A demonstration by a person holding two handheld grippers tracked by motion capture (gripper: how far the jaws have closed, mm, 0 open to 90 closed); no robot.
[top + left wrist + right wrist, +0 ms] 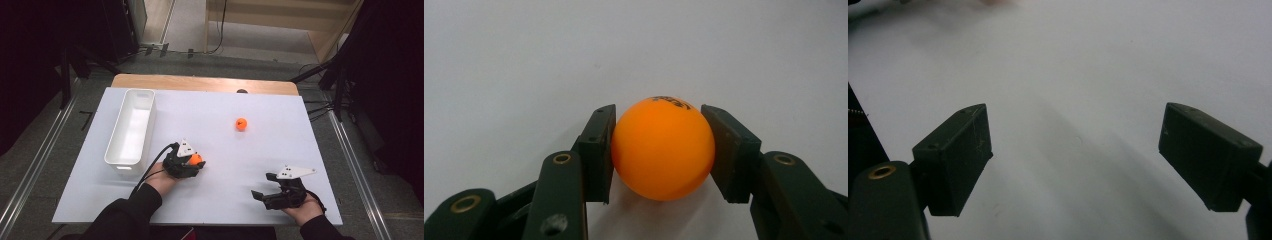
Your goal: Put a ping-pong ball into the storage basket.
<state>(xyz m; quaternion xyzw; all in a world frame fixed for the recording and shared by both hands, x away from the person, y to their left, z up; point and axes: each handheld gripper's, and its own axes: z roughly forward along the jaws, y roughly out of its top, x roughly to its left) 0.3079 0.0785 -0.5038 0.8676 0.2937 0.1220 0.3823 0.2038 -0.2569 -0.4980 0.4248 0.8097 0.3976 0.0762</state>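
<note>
My left gripper (194, 161) is shut on an orange ball (195, 159), low over the white board just right of the tub. In the left gripper view both pads press the sides of that ball (663, 148), which bears dark lettering on top. A second orange ball (241, 124) lies loose on the board, farther back and to the right. My right gripper (263, 186) rests near the front right of the board, pointing left. In the right gripper view its jaws stand wide apart with nothing but white board between the right gripper (1075, 150) pads.
A long white tub (131, 130) stands along the left side of the white board (215, 195), hollow and with nothing in it. The board lies on a wooden table (200, 82). Cables and dark stands surround the table on the floor.
</note>
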